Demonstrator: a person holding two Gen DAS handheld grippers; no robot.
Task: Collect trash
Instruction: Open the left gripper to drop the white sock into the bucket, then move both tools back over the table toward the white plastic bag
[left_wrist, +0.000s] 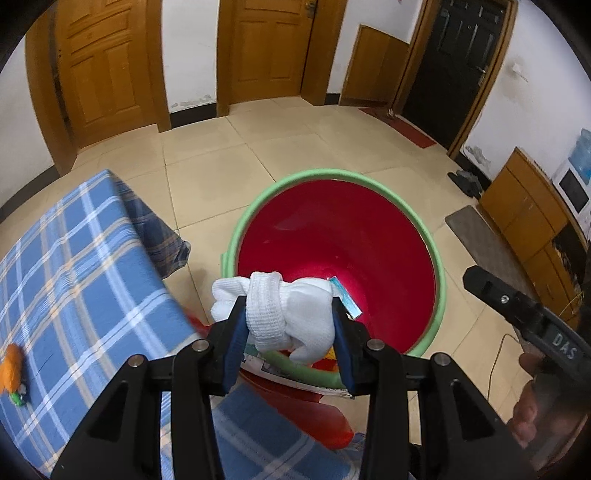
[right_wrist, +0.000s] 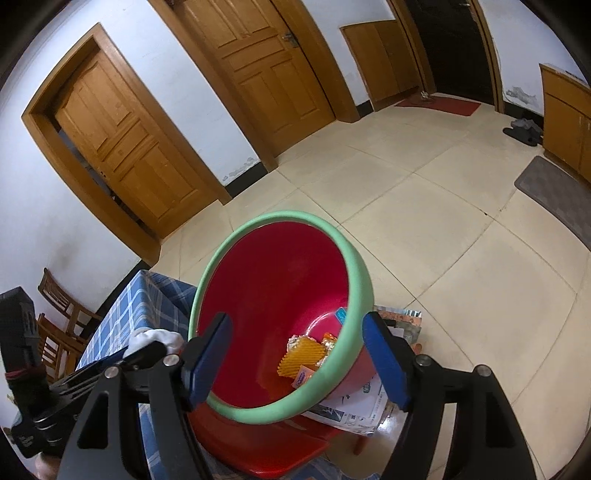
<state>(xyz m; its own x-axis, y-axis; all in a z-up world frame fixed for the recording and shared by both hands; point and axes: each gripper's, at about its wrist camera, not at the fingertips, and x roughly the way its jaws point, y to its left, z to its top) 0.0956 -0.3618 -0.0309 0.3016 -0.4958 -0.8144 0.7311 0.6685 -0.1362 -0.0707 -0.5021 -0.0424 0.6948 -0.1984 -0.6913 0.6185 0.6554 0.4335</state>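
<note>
My left gripper (left_wrist: 291, 325) is shut on a bunched white cloth glove (left_wrist: 280, 314), held over the near rim of a red trash bin with a green rim (left_wrist: 439, 266). The bin (right_wrist: 273, 291) stands on a red stool (right_wrist: 258, 439). Inside it lie orange and yellow wrappers (right_wrist: 306, 354) and a small blue-white packet (left_wrist: 347, 299). My right gripper (right_wrist: 295, 362) is open and empty, its blue pads either side of the bin's near rim. The glove and left gripper show at the left in the right wrist view (right_wrist: 155, 339).
A table with a blue checked cloth (left_wrist: 74, 280) is left of the bin, with an orange toy (left_wrist: 11, 369) on it. Papers (right_wrist: 362, 402) lie under the bin on the stool. Tiled floor, wooden doors, a cabinet (left_wrist: 524, 210) and mats lie beyond.
</note>
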